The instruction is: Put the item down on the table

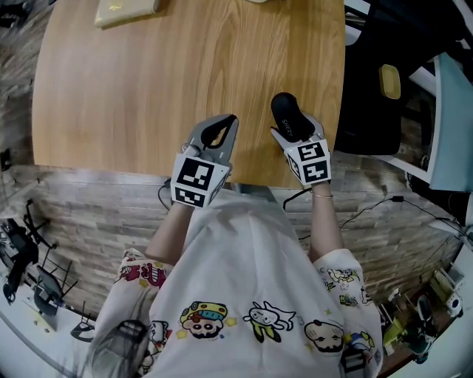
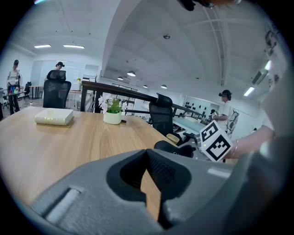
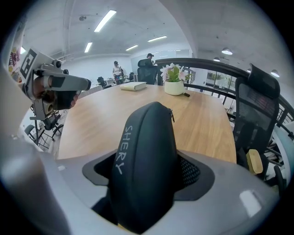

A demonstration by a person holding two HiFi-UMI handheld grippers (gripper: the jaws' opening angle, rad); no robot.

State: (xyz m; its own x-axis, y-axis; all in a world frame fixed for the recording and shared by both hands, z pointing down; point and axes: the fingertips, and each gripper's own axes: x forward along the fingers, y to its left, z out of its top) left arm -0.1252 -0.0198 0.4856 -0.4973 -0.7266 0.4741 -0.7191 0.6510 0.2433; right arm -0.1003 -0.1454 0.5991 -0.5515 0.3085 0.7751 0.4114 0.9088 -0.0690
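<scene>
A black zipped case point(image 1: 290, 118) printed "SHERY" stands on edge between the jaws of my right gripper point(image 1: 295, 134), which is shut on it just over the wooden table point(image 1: 148, 96) near its front edge. In the right gripper view the case point(image 3: 147, 151) fills the gap of that gripper point(image 3: 147, 180) and juts forward past the jaws. My left gripper point(image 1: 230, 122) hangs beside it to the left, its tips together and nothing in them. In the left gripper view, my left gripper point(image 2: 147, 155) shows closed tips, with the case point(image 2: 171, 148) to its right.
A pale book point(image 1: 126, 11) lies at the table's far left, and a small potted plant point(image 3: 174, 85) stands at the far end. A black office chair point(image 1: 377, 81) is off the table's right edge. People stand far back in the room.
</scene>
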